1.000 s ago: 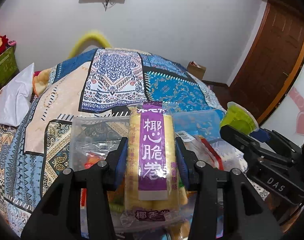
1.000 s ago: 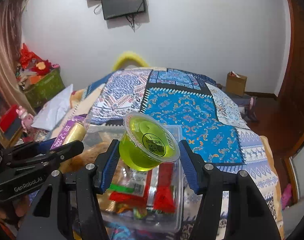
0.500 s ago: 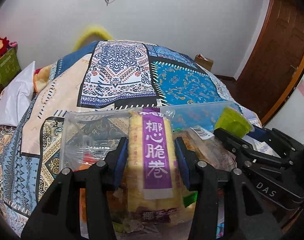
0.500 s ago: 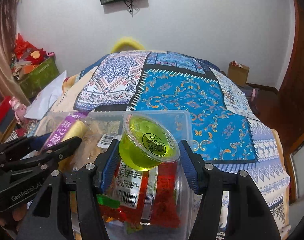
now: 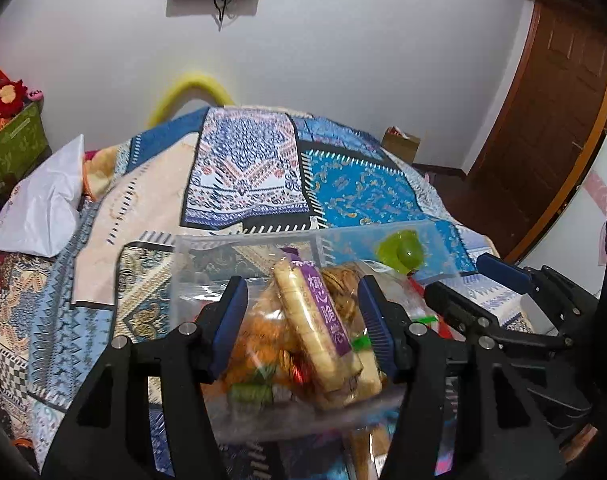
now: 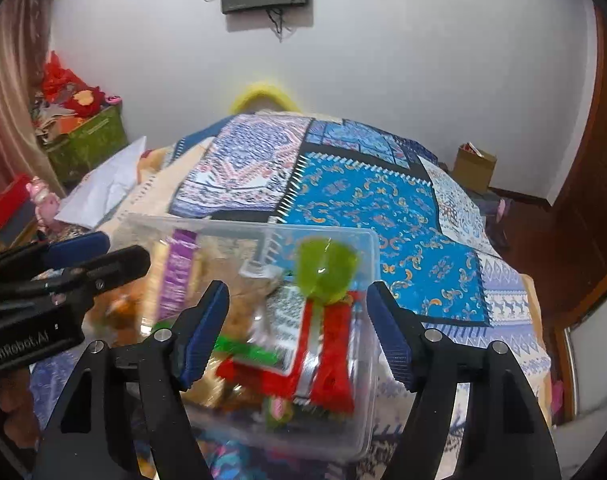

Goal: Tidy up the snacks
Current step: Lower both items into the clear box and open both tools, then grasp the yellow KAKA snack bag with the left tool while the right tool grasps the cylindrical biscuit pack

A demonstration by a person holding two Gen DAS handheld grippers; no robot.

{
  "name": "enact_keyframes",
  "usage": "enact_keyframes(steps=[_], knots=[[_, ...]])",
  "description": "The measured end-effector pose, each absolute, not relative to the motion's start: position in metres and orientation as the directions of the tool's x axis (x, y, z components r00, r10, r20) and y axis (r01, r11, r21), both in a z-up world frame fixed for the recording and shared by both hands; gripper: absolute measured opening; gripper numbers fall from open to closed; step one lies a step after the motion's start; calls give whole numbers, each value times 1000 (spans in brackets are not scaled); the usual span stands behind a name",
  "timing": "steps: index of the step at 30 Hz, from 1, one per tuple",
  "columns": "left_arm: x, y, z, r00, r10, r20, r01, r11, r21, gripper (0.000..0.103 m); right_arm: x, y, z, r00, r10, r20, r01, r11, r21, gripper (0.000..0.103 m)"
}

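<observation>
A clear plastic bin [image 5: 243,246] [image 6: 367,248] full of snacks sits on the patterned bedspread. The purple-labelled roll pack [image 5: 319,320] [image 6: 175,276] lies tilted on the pile inside, free of my left gripper [image 5: 303,322], whose jaws are opening above it without touching it. The green jelly cup [image 6: 325,270] [image 5: 401,250] lies on its side at the bin's far right, on red packets [image 6: 327,360]. My right gripper [image 6: 297,334] hovers over the bin, its jaws opening, with nothing between its pads.
The patchwork bedspread [image 6: 363,196] stretches away behind the bin. A white bag [image 5: 47,208] lies at the bed's left edge beside a green crate [image 6: 87,144]. A wooden door [image 5: 543,128] and a cardboard box [image 6: 473,166] stand at the right.
Both grippers let go: the roll pack dropped from the left jaws and tipped onto the pile, and the jelly cup fell from the right jaws into the bin. Both pairs of jaws widened.
</observation>
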State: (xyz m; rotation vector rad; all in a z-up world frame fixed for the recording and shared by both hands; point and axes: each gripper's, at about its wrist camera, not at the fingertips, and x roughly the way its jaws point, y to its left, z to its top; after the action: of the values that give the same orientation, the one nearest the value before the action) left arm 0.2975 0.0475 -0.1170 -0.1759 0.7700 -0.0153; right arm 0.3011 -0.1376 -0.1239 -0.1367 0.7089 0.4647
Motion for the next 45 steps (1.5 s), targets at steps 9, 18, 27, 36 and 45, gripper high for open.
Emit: enact_keyframes(steps=[9,18,27,36,45], knots=[[239,53,-90,750,-56,-659,-50,989,-141,64,245,-136,-102,672,424,-608,-509,860,37,74],[190,58,-113,708,-69,-703,-49,988,-147,64,212,-134,-129,622,423,-659,-512,857,67,75],[168,65,-162,622,-84,-778,-71,984,-162,64,205,-127,-182,513,391,-764,-509,855,97,75],[157,66,-190,575,-83,-814,-73,986,-153,64,214,-114,-212,412,394,-822,-511,847,150,74],[148,54,-196,553,-119,-825,-51,983,-176,64,201,-121,-216,386,413,-825,-533,829,166,35]])
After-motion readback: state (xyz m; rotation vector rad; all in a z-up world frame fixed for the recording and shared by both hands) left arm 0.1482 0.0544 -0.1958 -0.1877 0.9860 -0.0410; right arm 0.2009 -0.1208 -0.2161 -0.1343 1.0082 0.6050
